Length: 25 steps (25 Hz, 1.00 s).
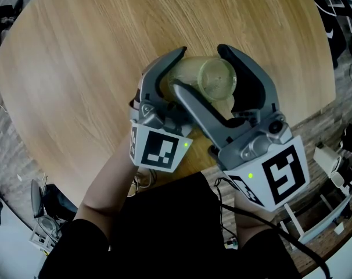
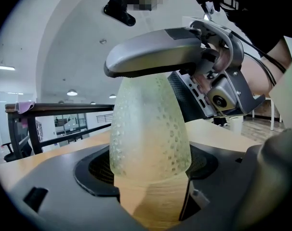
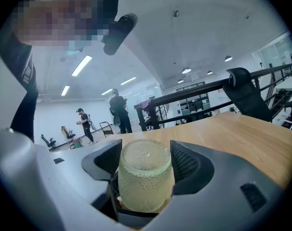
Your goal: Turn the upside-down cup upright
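A pale green dimpled glass cup (image 1: 215,79) is held over the round wooden table (image 1: 89,57), its closed base turned up toward the head camera and its mouth downward. Both grippers are on it. In the left gripper view the cup (image 2: 148,129) fills the gap of my left gripper (image 2: 148,176), with both dark pads against its wide lower part. In the right gripper view my right gripper (image 3: 145,171) is shut on the cup (image 3: 145,177), pads touching each side. One right-gripper finger (image 2: 155,57) lies across the cup's top. The left gripper's far finger is hidden in the head view.
The table's curved edge runs close to the person's body at the lower right, with white gear and cables (image 1: 333,161) on the floor beyond it. Far off stand people (image 3: 118,110), a dark railing (image 3: 199,93) and a black chair back (image 3: 247,93).
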### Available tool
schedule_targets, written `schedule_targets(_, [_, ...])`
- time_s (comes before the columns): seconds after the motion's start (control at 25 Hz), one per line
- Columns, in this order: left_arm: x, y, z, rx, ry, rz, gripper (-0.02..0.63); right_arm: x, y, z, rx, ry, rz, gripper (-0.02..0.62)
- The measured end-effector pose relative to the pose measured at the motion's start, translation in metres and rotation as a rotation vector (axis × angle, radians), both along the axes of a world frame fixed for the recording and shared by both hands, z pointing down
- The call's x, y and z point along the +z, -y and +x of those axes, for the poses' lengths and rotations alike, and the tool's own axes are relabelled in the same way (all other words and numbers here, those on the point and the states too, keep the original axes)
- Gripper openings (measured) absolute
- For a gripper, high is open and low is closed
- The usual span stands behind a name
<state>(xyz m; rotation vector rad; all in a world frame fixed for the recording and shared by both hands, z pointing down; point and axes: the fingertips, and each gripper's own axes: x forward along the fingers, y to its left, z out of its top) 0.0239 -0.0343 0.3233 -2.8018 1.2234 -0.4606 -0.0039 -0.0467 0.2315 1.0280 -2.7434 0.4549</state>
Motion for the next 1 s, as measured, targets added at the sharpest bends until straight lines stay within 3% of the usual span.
schedule_targets(0.28, [-0.011,-0.002,-0.002,0.015,-0.003,0.051,0.407,-0.002,0.016,0.024,0.106,0.047,0.014,0.305])
schedule_targets(0.6, [-0.024,-0.015,-0.003,0.044,-0.023,0.095,0.404,0.024,0.039,0.056,0.234,-0.037,0.003,0.305])
schedule_targets(1.0, [-0.033,-0.02,-0.002,0.068,-0.042,0.108,0.403,0.076,0.041,0.07,0.271,-0.132,-0.095,0.298])
